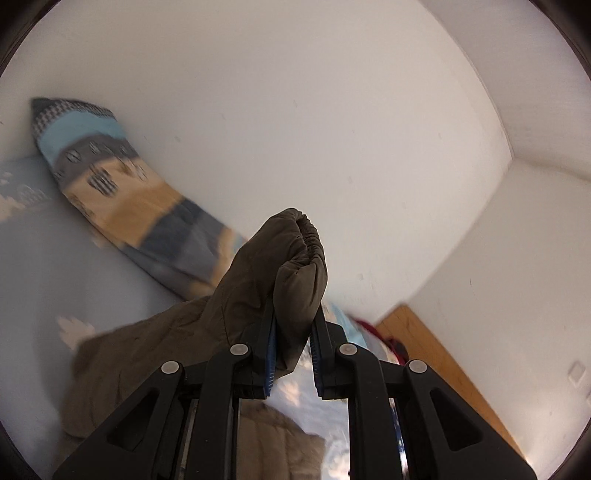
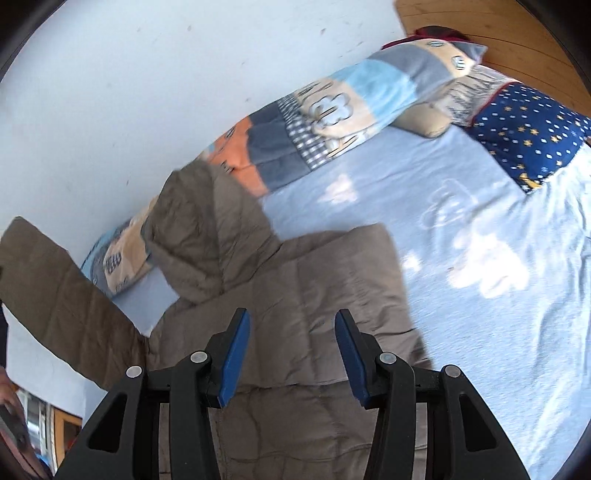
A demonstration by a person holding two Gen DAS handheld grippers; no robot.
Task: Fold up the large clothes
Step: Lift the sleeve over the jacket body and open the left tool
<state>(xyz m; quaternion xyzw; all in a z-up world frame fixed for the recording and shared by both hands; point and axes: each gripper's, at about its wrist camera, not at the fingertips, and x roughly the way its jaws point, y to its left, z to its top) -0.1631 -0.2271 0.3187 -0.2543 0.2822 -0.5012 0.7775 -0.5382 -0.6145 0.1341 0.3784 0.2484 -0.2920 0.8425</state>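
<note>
A brown quilted jacket (image 2: 295,288) lies on a light blue bed sheet (image 2: 480,236), its hood (image 2: 199,229) up near the wall. One sleeve (image 2: 62,295) is lifted off to the left. In the left wrist view my left gripper (image 1: 293,314) is shut on that sleeve's elastic cuff (image 1: 291,258), held up in front of the white wall, and the sleeve trails down to the left. My right gripper (image 2: 291,321) hovers over the jacket's body, open, with nothing between its blue pads (image 2: 236,354).
A patchwork blanket roll (image 2: 332,110) runs along the white wall (image 1: 295,110). A dark blue starred pillow (image 2: 528,136) lies at the bed's far end by a wooden headboard (image 2: 498,22). A person's hand (image 2: 5,387) shows at the lower left edge.
</note>
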